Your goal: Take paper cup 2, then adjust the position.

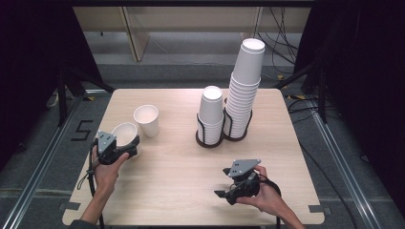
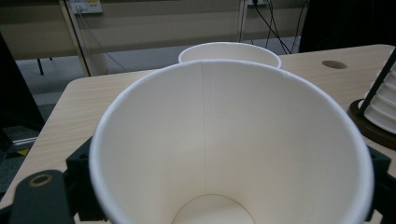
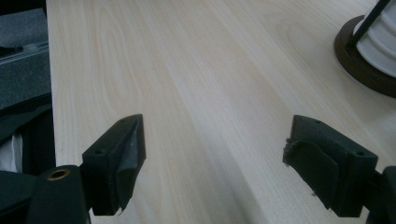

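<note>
Holding a paper cup (image 1: pixel 124 134) in my left tongs (image 1: pixel 125 147) near the tabletop's left edge, just beside another cup (image 1: pixel 146 120). Right tongs (image 3: pixel 215 163) gape wide, nothing between them. Next I reckon: set it down upright, then release.

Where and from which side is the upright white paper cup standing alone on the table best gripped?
Grip the upright white paper cup across its tapered wall just under the rolled rim, coming level from the table's near side. Its mouth faces up, and the open right tongs have a clear approach.
</note>
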Tool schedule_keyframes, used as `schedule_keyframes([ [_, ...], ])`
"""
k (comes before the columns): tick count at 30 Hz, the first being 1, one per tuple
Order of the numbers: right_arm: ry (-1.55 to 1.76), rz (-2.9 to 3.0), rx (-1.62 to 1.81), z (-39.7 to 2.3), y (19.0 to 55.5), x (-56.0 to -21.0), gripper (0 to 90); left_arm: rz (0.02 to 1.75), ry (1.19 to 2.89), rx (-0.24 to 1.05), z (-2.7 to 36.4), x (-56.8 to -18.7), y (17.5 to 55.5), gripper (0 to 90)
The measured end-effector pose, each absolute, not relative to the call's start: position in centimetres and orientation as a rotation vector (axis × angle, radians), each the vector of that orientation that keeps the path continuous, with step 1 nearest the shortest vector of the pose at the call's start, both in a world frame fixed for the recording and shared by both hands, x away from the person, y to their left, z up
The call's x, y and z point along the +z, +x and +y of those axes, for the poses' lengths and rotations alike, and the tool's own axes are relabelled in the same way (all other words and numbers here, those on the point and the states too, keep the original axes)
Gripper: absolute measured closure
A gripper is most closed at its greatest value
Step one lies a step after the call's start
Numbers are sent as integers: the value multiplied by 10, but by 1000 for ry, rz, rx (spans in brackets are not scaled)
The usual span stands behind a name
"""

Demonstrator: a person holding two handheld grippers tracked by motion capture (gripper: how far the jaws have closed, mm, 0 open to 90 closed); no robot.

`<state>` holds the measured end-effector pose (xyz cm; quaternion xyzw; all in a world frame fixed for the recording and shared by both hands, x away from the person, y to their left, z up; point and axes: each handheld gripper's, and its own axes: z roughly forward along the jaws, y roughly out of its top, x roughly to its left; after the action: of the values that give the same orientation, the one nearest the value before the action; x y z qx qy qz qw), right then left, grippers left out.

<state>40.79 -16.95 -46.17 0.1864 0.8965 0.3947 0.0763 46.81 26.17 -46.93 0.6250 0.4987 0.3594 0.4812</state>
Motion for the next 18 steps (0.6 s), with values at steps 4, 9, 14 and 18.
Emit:
schedule_keyframes([
  [4, 586, 2696, 1176, -171, 407, -462, 205, 1226, 1527, 876, 263, -472, 471, 136],
  [9, 580, 2704, 1172, -172, 407, -465, 203, 1231, 1533, 875, 263, -473, 473, 137],
  [14, 612, 2692, 1181, -174, 407, -464, 203, 1242, 1529, 869, 264, -473, 475, 137],
  [18, 589, 2695, 1167, -175, 408, -464, 202, 1237, 1521, 879, 265, -470, 477, 137],
])
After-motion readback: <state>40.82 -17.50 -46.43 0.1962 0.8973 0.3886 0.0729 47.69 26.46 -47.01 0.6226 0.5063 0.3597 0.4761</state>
